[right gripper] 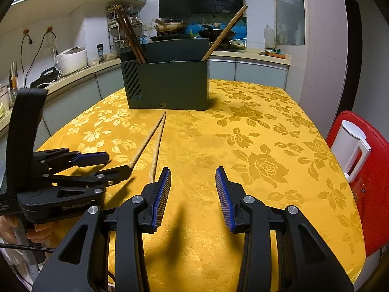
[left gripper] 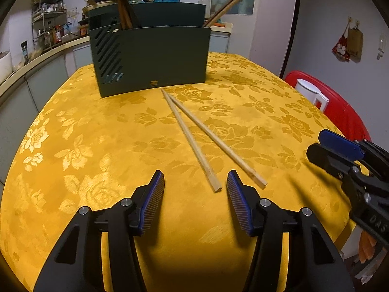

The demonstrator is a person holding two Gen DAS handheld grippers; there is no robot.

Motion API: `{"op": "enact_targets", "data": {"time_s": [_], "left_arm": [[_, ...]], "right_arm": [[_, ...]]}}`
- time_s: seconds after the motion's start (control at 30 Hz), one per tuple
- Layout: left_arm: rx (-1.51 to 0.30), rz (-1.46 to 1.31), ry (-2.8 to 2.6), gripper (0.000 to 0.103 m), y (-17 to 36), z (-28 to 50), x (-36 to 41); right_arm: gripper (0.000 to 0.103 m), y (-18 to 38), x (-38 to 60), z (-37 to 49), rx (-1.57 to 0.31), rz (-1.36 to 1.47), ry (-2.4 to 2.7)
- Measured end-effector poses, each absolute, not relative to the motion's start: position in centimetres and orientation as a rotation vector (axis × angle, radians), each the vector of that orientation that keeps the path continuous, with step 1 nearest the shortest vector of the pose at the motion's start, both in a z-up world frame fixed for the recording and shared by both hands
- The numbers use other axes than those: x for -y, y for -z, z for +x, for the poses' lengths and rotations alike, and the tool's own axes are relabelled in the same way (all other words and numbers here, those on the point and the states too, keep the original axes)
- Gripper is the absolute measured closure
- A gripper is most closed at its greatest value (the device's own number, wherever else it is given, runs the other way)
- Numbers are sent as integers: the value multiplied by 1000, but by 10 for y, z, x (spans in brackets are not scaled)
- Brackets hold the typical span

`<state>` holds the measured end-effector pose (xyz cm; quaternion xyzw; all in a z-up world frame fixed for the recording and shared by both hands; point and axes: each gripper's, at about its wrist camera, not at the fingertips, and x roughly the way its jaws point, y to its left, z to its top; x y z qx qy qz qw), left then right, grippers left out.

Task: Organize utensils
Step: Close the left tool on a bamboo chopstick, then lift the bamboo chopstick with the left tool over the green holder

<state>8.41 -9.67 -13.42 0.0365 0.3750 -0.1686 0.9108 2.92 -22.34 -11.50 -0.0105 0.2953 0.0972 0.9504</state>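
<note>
Two pale wooden chopsticks (left gripper: 187, 133) (right gripper: 146, 141) lie on the yellow flowered tablecloth (left gripper: 97, 126), fanned apart toward me, their far tips almost touching the dark green utensil holder (left gripper: 150, 58) (right gripper: 167, 82). My left gripper (left gripper: 195, 174) (right gripper: 118, 164) is open just above the cloth. The near end of one chopstick lies between its fingers, close to the right pad and untouched; the other chopstick (left gripper: 217, 141) ends outside that finger. My right gripper (right gripper: 193, 169) (left gripper: 316, 142) hovers open to the right with nothing in it. Dark chopsticks stand in the holder's left part, light ones (right gripper: 226, 29) at its right.
A red chair (right gripper: 374, 170) carrying a white jug (right gripper: 350, 143) stands against the table's right edge. A kitchen counter with a rice cooker (right gripper: 71, 59) and racks runs along the left and back. A hand (right gripper: 36, 233) grips the left gripper's handle.
</note>
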Motion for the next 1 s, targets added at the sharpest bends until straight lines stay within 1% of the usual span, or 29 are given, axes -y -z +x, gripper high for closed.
{"op": "enact_targets", "data": {"time_s": [0.03,0.1,0.17,0.2,0.27,0.33,0.37,0.7,0.77,0.87,1.0], "left_arm": [[-778,83,347,59,135,85,100],[-779,109,336,66,135,86,106],[-777,131,329,76,135,88,110],[-776,141,324,78,136,88,111],[-775,153,315,89,136,89,110],[-777,153,306,96,136,89,105],[-780,146,307,98,136,89,101],[-785,98,278,98,135,80,60],[-786,90,275,98,135,80,57],[-781,84,272,98,135,80,55],[-765,101,258,98,136,77,58]], "right_arm": [[65,115,224,29,-601,-21,-197],[66,116,224,29,-602,-19,-196],[66,116,224,29,-605,-18,-196],[66,116,224,30,-607,-17,-197],[66,116,224,30,-612,-9,-204],[66,117,223,31,-615,-7,-212],[66,118,222,31,-617,-10,-216],[67,130,188,34,-663,-57,-306],[71,133,183,38,-675,-59,-305],[75,138,180,45,-696,-44,-300],[77,145,174,50,-706,-54,-281]]}}
